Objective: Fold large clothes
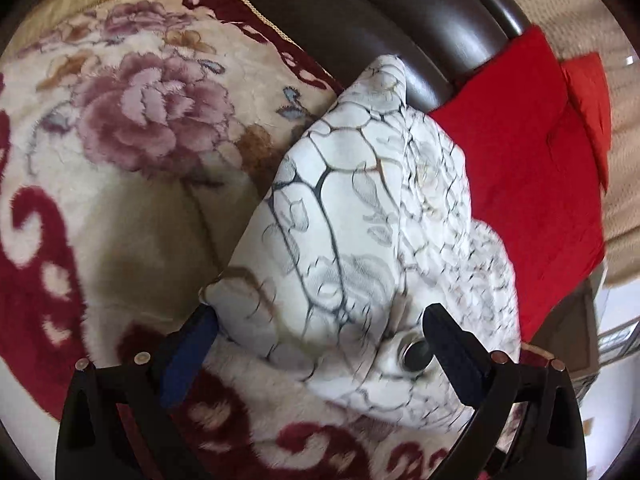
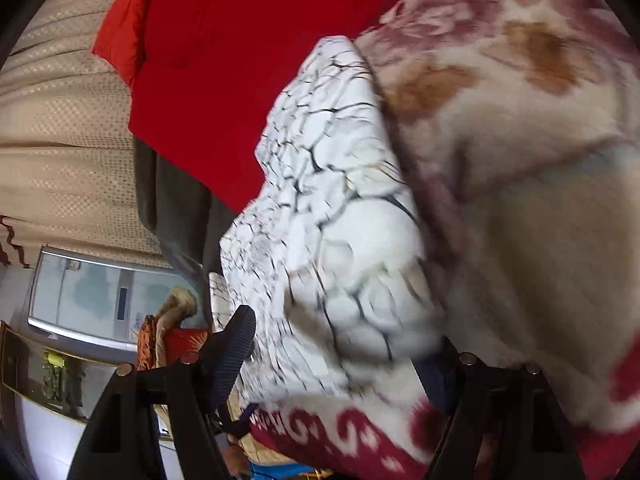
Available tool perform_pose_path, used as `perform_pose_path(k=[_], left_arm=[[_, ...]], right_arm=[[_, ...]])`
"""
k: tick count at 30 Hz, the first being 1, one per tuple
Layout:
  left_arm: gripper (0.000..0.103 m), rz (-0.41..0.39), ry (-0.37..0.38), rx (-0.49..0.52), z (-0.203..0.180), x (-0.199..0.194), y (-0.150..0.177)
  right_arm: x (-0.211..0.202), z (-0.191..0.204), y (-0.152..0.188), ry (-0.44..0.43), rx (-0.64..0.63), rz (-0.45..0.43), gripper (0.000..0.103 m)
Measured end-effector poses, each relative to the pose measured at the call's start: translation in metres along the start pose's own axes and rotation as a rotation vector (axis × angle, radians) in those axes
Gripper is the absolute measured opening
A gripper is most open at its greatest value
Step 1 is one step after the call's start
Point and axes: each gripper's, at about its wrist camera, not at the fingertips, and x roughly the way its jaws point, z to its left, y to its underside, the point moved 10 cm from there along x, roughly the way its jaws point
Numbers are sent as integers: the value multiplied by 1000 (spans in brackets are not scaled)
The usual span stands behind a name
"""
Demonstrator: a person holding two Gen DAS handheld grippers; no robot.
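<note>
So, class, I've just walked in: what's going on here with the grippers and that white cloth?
A person is working with two handheld grippers on a white garment with a dark crackle pattern, bunched on a floral blanket. The left gripper and right gripper both straddle the cloth with jaws wide, not pinching it. A red cloth lies beside it. No neat fold shows yet.

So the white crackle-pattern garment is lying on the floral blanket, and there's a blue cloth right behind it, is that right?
Not quite. The cloth behind the white crackle-pattern garment is red, not blue; the left wrist view shows it plainly, and the right wrist view agrees. The rest holds: the garment does lie on the floral blanket.
</note>
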Motion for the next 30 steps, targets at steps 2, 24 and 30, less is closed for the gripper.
perform_pose_path(k=[2, 24, 30], left_arm=[[94, -36, 55, 1, -8, -4, -6], [30, -90, 101, 82, -34, -15, -6], [78, 38, 102, -140, 11, 18, 6]], right_arm=[[7, 3, -5, -16, -2, -13, 79], [-11, 43, -23, 163, -289, -169, 32], [-1, 3, -18, 176, -171, -75, 39]])
